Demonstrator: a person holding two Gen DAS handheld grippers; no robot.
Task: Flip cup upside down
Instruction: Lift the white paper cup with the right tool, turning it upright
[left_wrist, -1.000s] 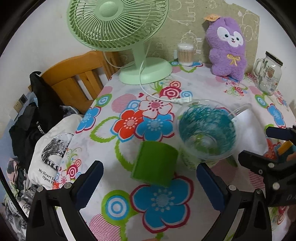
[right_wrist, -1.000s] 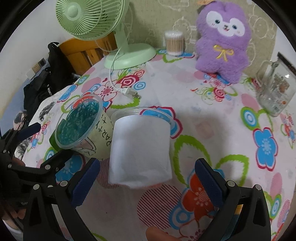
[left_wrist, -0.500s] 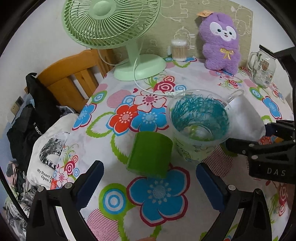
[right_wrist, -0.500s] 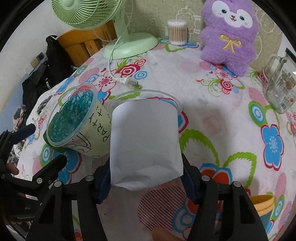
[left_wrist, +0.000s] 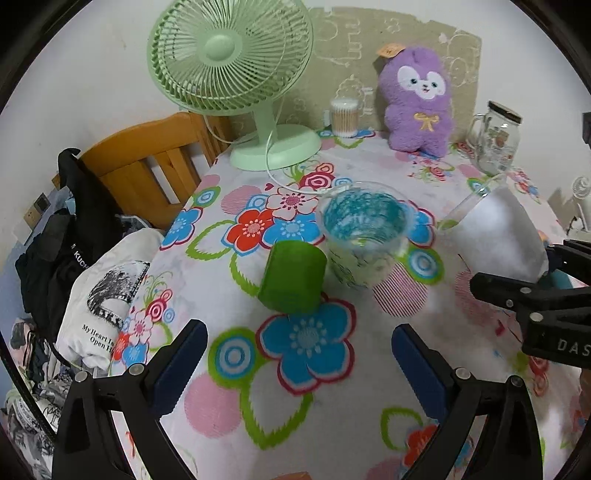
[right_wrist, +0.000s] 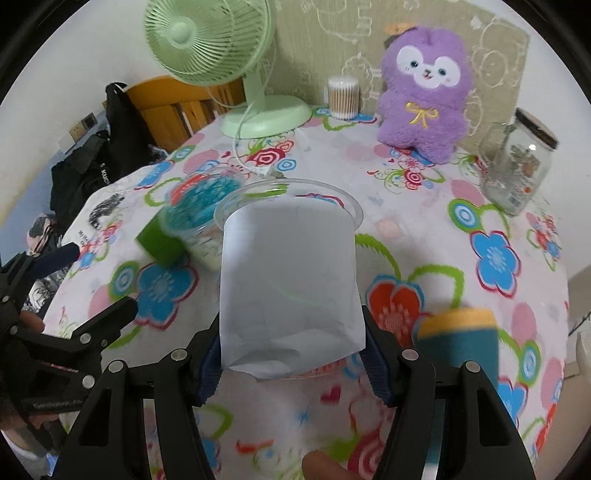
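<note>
My right gripper (right_wrist: 291, 363) is shut on a clear plastic cup with a white paper sleeve (right_wrist: 288, 280) and holds it tilted above the flowered tablecloth (right_wrist: 424, 192), its rim pointing away from me. The same cup shows in the left wrist view (left_wrist: 498, 236) at the right, lifted and tilted, with the right gripper (left_wrist: 517, 284) on its base. My left gripper (left_wrist: 299, 354) is open and empty, low over the cloth, in front of a green cup (left_wrist: 293, 277) that lies tilted on the table.
A clear cup with teal print (left_wrist: 364, 240) stands beside the green cup. A teal and yellow cup (right_wrist: 458, 339) is near my right gripper. A green fan (left_wrist: 236, 74), cotton swab jar (left_wrist: 345, 118), purple plush (left_wrist: 421, 99) and glass mug (left_wrist: 495, 144) stand at the back. A wooden chair (left_wrist: 147, 162) is left.
My right gripper closed on the white-sleeved cup and lifted it off the table, tilting it. My left gripper drew back a little and stayed open.
</note>
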